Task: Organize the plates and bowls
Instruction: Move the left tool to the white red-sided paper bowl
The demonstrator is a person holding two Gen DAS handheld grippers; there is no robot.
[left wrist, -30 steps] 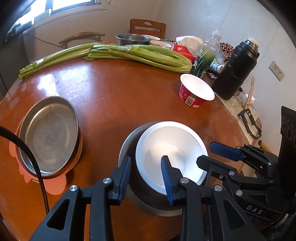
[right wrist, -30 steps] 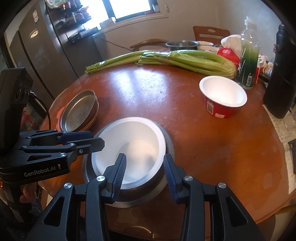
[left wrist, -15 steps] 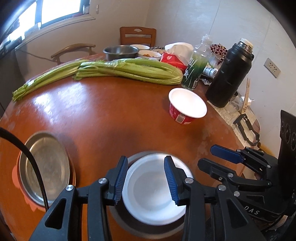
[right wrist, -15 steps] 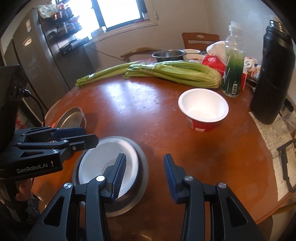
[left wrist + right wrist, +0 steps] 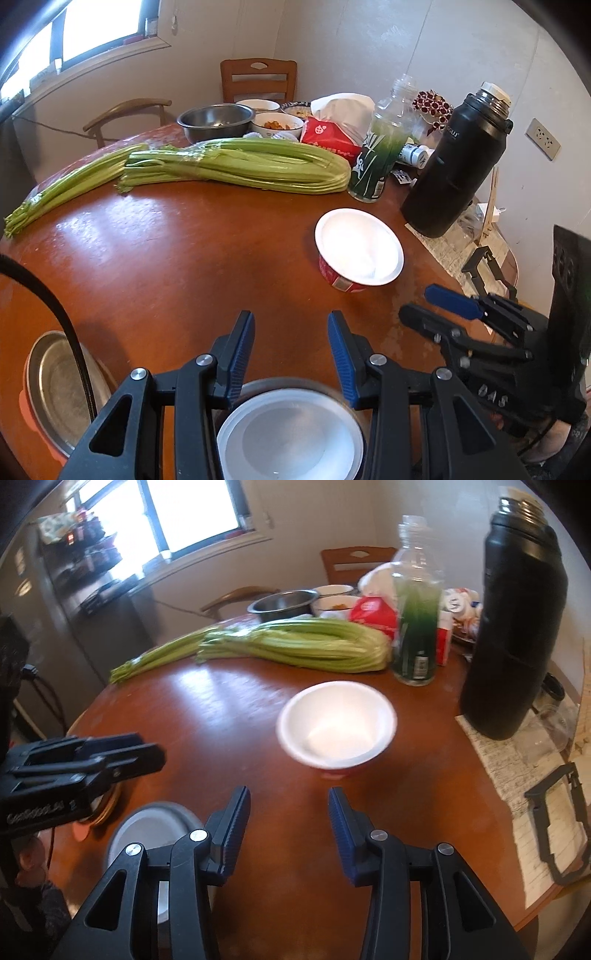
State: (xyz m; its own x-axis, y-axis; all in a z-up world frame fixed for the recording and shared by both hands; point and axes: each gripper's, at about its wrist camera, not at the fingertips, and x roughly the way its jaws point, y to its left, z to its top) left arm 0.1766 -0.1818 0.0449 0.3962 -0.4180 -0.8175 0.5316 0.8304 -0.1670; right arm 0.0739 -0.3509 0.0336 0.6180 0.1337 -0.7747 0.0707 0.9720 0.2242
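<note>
A white bowl (image 5: 288, 439) sits inside a metal plate (image 5: 258, 387), low in the left wrist view beneath my left gripper (image 5: 291, 343). That gripper is open and holds nothing. Further out on the round table (image 5: 166, 258) stands a red-and-white paper bowl (image 5: 360, 247), apart from both grippers. My right gripper (image 5: 288, 812) points toward this paper bowl (image 5: 336, 720); its jaws are opening a little with nothing between them. The white bowl (image 5: 147, 830) lies to its lower left. A stack of metal plates (image 5: 55, 387) on an orange plate is at the far left.
Long celery bunches (image 5: 240, 166) lie across the back of the table. A green bottle (image 5: 380, 155), a black thermos (image 5: 458, 162), a steel bowl (image 5: 216, 120) and food dishes crowd the back right. Papers and a black clamp (image 5: 557, 830) lie at the right edge.
Both grippers have drawn back and risen from the white bowl, which has slid to the bottom of both views. The red paper bowl has come nearer the centre. The left jaws stand wider.
</note>
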